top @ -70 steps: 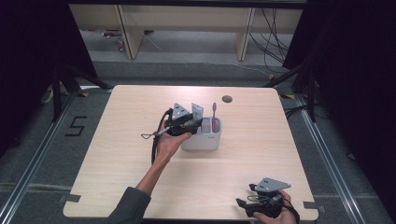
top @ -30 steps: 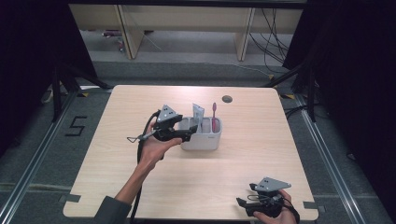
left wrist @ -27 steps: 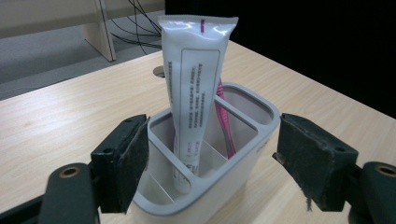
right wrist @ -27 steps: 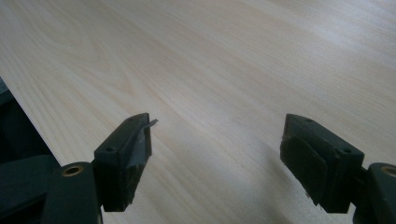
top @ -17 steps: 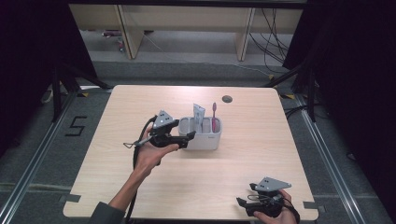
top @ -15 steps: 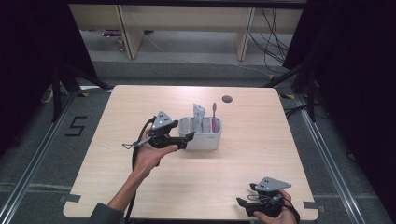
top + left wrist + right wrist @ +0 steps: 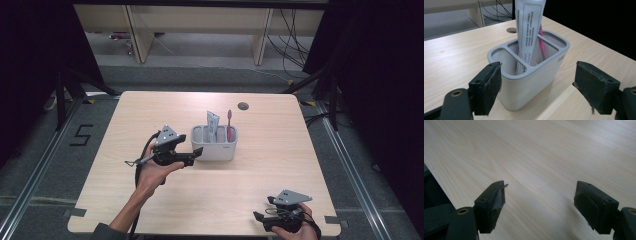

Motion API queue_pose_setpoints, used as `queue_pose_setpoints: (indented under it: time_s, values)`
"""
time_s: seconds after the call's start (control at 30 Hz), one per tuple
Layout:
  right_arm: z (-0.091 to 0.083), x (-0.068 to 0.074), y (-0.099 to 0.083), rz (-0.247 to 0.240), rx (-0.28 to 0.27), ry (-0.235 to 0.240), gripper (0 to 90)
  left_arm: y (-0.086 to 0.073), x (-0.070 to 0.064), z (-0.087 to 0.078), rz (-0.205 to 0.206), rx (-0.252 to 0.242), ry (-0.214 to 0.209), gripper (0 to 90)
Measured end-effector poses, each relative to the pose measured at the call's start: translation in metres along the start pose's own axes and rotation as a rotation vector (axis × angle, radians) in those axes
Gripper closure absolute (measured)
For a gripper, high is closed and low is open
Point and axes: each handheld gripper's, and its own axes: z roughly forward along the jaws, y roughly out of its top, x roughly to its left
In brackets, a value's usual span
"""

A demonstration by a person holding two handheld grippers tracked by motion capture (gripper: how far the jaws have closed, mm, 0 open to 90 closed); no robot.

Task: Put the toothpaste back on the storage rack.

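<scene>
While the left gripper (image 7: pixel 196 151) hangs just beside the left end of the holder (image 7: pixel 215 144), its jaws stand wide apart and grip nothing. Seen from the left gripper view, the holder (image 7: pixel 531 75) sits near the middle of the table (image 7: pixel 280 170), and its compartments keep a tube (image 7: pixel 529 32) and a pink toothbrush (image 7: pixel 541 42) upright (both lean a little on the dividers). I judge the placing is finished, because the things stand by themselves. At the near right corner the right gripper (image 7: pixel 260 218) rests low over bare wood, jaws also wide and empty, probably parked out of the way.
</scene>
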Motion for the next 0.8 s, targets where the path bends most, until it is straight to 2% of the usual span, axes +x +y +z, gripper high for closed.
queue_pose_setpoints:
  time_s: [0.3, 0.33, 0.43, 0.63, 0.8]
  values:
    - [0.000, 0.000, 0.000, 0.005, -0.004, 0.002, 25.5, -0.010, 0.002, -0.011, 0.001, 0.007, 0.008, 20.8]
    - [-0.001, -0.001, 0.000, -0.014, -0.010, -0.003, 25.5, -0.012, 0.003, -0.014, -0.003, 0.005, 0.002, 20.8]
    - [-0.001, -0.001, 0.000, -0.012, -0.008, -0.007, 25.5, -0.015, 0.004, -0.017, -0.005, 0.009, 0.004, 20.7]
    - [-0.001, 0.000, 0.000, -0.007, -0.008, 0.006, 25.5, -0.026, 0.010, -0.023, -0.010, 0.004, 0.014, 20.4]
    - [-0.001, 0.000, 0.000, -0.007, -0.008, 0.006, 25.5, -0.034, 0.012, -0.028, 0.000, 0.027, 0.026, 20.0]
